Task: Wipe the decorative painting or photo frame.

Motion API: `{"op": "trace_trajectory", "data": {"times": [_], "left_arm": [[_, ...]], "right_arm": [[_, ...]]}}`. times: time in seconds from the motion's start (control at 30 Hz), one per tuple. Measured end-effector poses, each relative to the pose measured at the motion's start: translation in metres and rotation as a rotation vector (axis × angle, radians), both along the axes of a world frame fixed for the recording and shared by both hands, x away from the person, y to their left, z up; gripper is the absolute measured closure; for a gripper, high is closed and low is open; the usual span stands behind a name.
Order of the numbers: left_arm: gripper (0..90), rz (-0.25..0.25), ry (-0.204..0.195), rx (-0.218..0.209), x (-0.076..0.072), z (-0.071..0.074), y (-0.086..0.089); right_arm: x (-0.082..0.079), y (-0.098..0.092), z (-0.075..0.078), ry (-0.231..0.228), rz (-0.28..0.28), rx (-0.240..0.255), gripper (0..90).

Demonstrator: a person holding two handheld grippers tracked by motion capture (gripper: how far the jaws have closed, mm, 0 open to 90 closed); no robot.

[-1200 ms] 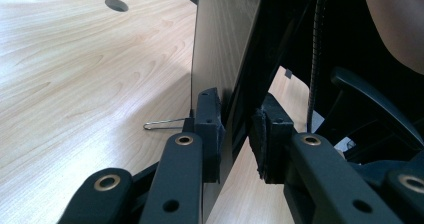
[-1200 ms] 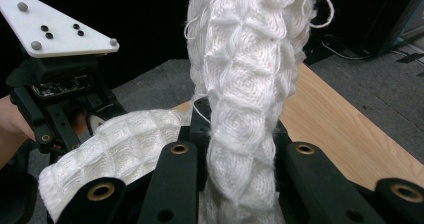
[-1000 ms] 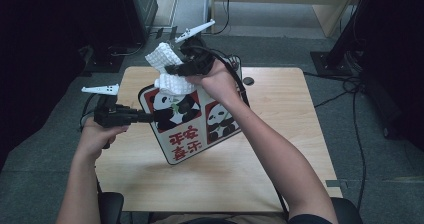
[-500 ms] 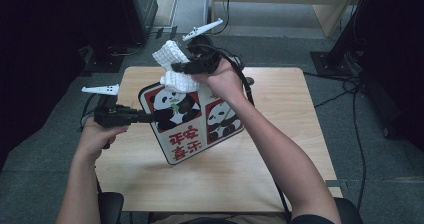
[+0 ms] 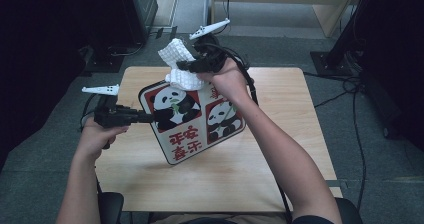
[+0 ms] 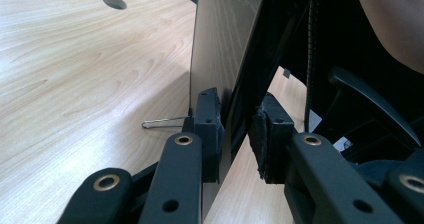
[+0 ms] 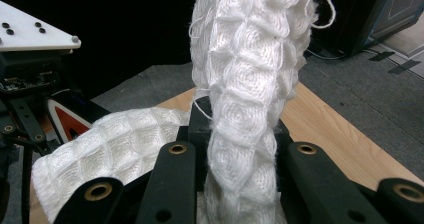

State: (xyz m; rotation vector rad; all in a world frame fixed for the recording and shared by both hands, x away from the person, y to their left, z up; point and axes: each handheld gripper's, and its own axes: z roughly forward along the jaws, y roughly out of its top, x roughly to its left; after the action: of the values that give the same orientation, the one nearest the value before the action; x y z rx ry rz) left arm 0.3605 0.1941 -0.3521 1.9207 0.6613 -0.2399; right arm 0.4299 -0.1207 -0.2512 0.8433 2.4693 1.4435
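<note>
White knitted cloth (image 7: 245, 84) pinched in right gripper (image 5: 192, 65) jaws; left gripper (image 6: 235, 129) jaws pinch one panda board (image 5: 190, 121).

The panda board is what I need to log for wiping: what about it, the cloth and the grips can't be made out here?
- High view: the white cloth covers the panda board at its top edge, so that part's surface is hidden.
- Left gripper view: the board is edge-on; its printed face can't be read.
- Right gripper view: the cloth hides where the right gripper pads meet it.
- High view: the red characters are too small to read.
</note>
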Motion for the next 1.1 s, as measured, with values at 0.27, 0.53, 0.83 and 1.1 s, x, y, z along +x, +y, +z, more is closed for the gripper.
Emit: {"op": "trace_trajectory", "data": {"times": [0.27,0.53,0.83,1.1], "left_arm": [[75.2,0.002,0.0,0.001,0.0,0.0,0.0],[75.4,0.002,0.0,0.003,-0.001,0.0,0.0],[75.6,0.003,-0.001,0.004,-0.001,0.0,-0.001],[75.7,0.003,0.0,0.005,-0.001,0.0,0.0]], "right_arm": [[0.004,-0.01,-0.001,-0.012,-0.013,0.004,75.0],[0.007,-0.021,-0.003,-0.015,-0.033,0.015,75.0],[0.011,-0.034,-0.004,-0.025,-0.057,0.016,74.9],[0.014,-0.044,-0.004,-0.033,-0.081,0.011,74.6]]}}
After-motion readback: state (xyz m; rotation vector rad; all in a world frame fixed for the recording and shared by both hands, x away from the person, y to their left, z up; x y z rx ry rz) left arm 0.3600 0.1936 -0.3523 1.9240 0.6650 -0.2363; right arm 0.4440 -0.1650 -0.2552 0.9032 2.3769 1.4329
